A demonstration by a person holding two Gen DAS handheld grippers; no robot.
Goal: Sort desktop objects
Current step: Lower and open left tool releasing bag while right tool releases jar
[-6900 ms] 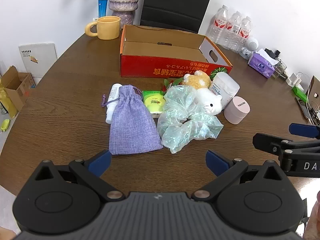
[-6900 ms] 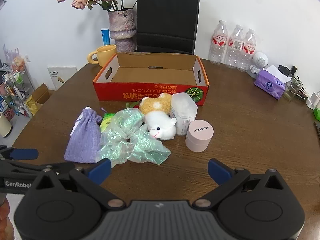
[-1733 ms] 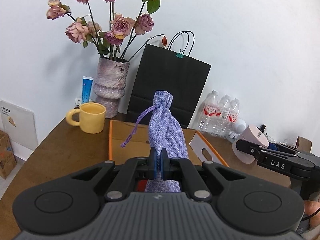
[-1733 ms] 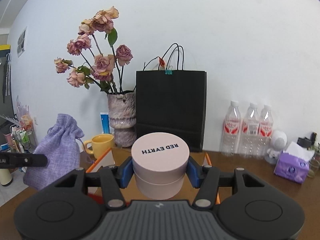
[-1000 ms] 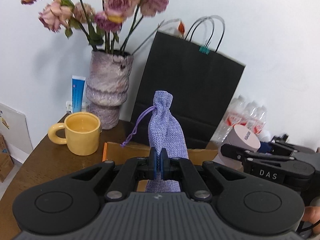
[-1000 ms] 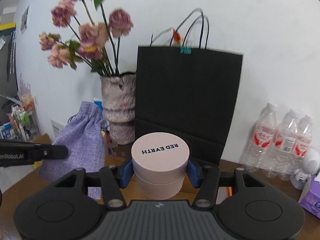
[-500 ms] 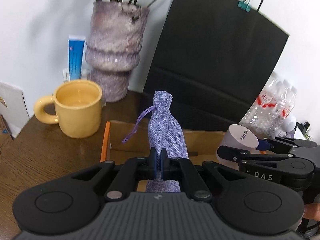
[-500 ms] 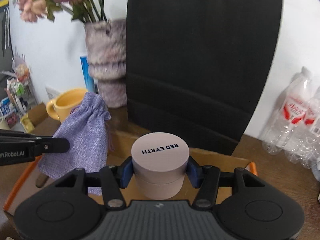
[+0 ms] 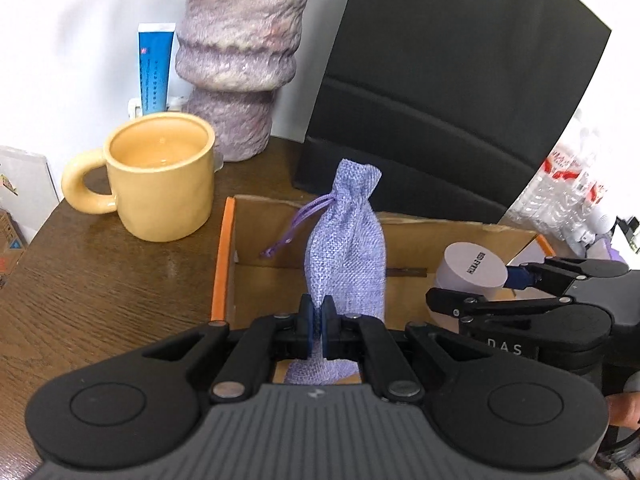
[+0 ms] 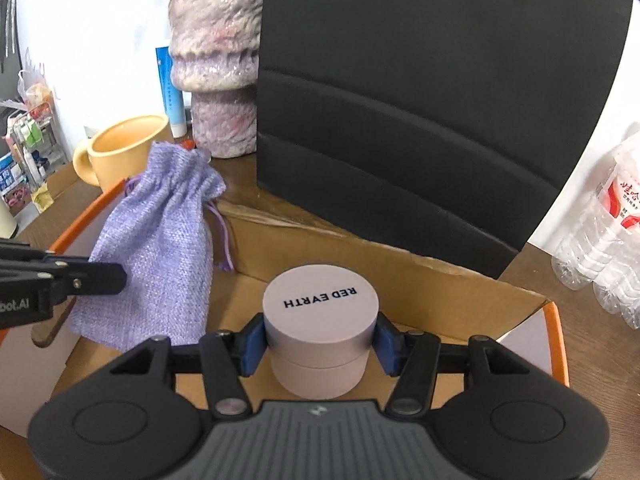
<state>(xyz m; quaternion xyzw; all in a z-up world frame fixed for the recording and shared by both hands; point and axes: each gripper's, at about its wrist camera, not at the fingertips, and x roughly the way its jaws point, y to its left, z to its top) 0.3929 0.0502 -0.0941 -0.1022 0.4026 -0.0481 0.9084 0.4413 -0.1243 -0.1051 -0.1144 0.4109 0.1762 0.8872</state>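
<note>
Lilac pouch: woven drawstring pouch (image 9: pixel 344 256) pinched at its lower body by our left claw (image 9: pixel 316 330), jaws nearly together on the cloth; it hangs over the left end of the cardboard box (image 10: pixel 420 276), neck pointing toward the box's back wall.
Pouch handling: we judge it soft and light; it folds around the pinch, so contents, if any, can shift. Grip on the body looks sound; the cord (image 9: pixel 298 222) dangles loose and could snag on the box rim.
Pink jar: round lidded jar (image 10: pixel 320 320), "RED EARTH" on the lid, clamped across its sides by our right claw (image 10: pixel 320 346), jaws at a middling spread; held over the box's middle, right of the pouch.
Jar handling: rigid and smooth-walled, so we expect slip risk if the pads ride on the lid seam. Hold below the seam and keep it level.
Box: open top, orange rim; we can't tell what else lies inside.
Near box: yellow mug (image 9: pixel 160 176) on the worktop (image 9: pixel 100 280) just left of the box; vase (image 9: pixel 240 52) and black bag (image 10: pixel 432 100) behind it.
</note>
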